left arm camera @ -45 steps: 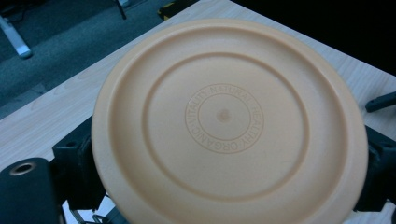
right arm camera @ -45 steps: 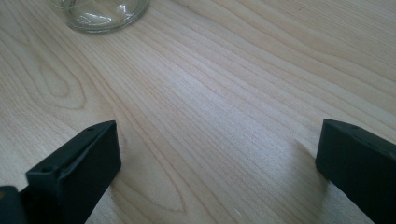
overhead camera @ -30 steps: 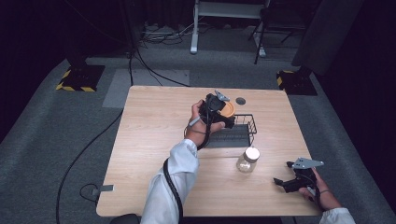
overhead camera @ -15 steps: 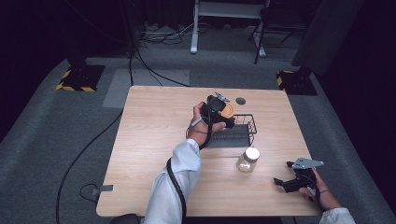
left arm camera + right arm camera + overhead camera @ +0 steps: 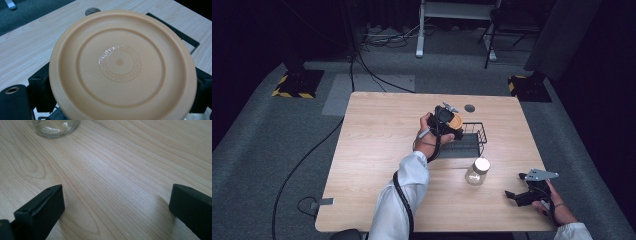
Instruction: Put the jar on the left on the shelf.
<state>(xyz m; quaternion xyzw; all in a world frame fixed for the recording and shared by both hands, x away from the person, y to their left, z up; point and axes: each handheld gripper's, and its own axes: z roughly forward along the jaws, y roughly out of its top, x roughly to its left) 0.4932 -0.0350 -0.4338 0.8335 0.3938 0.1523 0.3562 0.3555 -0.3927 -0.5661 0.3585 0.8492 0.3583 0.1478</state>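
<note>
left gripper (image 5: 454, 125) barely shifted, clamped on orange plate (image 5: 122, 66) over wire basket (image 5: 472, 142), embossed lettering close up, right gripper (image 5: 116, 202) apart

A light wooden table (image 5: 377, 150) stands on grey carpet (image 5: 272, 150). Beyond it the room is dark. Two black bases with yellow-black hazard striping (image 5: 294, 85) (image 5: 526, 86) sit on the floor at left and right. A white metal frame (image 5: 452, 20) stands at the back. Black cables (image 5: 307, 155) trail across the carpet. A pale floor panel (image 5: 367, 92) lies beside the table's far edge.

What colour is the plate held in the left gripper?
Pale orange plate, clearest in the left gripper view.
</note>
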